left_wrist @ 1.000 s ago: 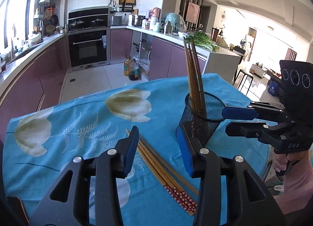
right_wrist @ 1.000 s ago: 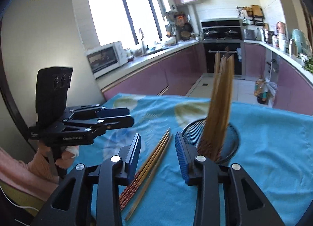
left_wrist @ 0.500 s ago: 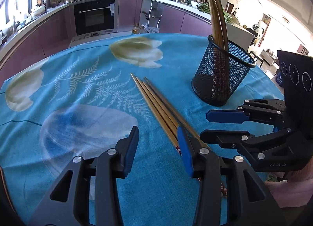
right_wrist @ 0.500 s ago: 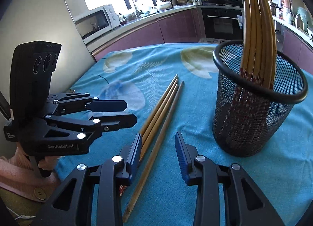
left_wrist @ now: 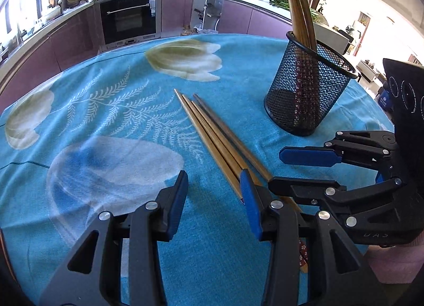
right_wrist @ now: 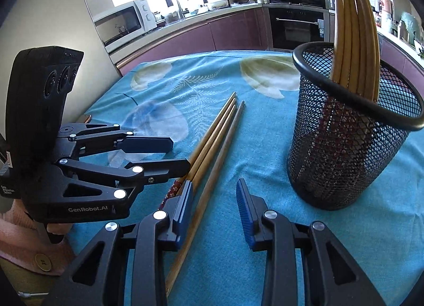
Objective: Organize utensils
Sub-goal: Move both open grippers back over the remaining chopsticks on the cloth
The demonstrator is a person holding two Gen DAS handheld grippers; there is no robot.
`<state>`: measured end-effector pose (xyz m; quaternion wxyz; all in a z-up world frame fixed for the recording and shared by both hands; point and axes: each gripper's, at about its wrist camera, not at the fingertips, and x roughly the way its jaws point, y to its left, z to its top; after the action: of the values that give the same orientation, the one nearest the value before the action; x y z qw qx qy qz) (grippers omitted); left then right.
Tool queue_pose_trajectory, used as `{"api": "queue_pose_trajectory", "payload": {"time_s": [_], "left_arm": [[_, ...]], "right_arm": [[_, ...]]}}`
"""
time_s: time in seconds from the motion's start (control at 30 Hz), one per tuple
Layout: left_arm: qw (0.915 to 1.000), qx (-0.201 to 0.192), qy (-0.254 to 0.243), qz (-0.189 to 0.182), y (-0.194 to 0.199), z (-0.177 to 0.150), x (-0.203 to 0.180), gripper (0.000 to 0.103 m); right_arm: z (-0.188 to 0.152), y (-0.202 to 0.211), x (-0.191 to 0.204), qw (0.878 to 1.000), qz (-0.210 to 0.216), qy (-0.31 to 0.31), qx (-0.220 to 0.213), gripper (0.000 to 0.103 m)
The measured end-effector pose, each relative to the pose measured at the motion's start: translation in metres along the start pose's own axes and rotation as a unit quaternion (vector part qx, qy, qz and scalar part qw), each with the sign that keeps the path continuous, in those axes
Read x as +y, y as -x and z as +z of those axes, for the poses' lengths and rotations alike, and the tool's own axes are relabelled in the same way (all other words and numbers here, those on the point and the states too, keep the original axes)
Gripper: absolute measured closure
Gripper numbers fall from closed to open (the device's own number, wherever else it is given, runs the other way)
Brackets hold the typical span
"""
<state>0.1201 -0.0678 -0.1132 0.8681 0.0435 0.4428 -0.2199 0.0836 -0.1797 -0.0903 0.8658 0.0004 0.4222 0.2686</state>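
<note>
Several wooden chopsticks (left_wrist: pixel 212 131) lie side by side on the blue flowered tablecloth; they also show in the right wrist view (right_wrist: pixel 214 139). A black mesh holder (left_wrist: pixel 304 94) stands upright with several chopsticks in it; it is at the right in the right wrist view (right_wrist: pixel 344 141). My left gripper (left_wrist: pixel 214 200) is open and empty, low over the cloth, its right finger at the chopsticks' near ends. My right gripper (right_wrist: pixel 213 205) is open and empty, straddling the near end of the outermost chopstick. Each gripper shows in the other's view, the right (left_wrist: pixel 304 167) and the left (right_wrist: pixel 169 156).
The round table (left_wrist: pixel 106 110) has its edge near the holder on the right. Beyond it are purple kitchen cabinets, an oven (left_wrist: pixel 129 17) and a microwave (right_wrist: pixel 124 21) on the counter. A phone-like object (right_wrist: pixel 84 118) lies at the table's left edge.
Both grippers have dropped from above the holder to just above the cloth, near the loose chopsticks' ends. Both stay open. The chopsticks and holder have not moved.
</note>
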Motion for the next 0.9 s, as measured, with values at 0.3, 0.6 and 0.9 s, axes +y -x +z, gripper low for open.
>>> {"api": "queue_pose_trajectory", "payload": {"time_s": [0.3,0.6,0.9], "left_arm": [[1.0,0.003,-0.002,0.003,-0.002,0.0001,-0.0005,0.065],[0.9999,0.009,-0.001,0.008,0.0006,-0.0061,0.0007,0.074],[0.9999,0.009,-0.002,0.013,-0.0029,-0.0005,0.0042,0.074]], "right_arm": [[0.0004,-0.0028,0.0005,1.0,-0.011,0.005,0.004,0.073],[0.0005,-0.0012,0.0013,1.0,-0.017,0.009,0.007,0.079],[0.006,-0.0094,0.0047,0.999,-0.034,0.015,0.009,0.08]]}}
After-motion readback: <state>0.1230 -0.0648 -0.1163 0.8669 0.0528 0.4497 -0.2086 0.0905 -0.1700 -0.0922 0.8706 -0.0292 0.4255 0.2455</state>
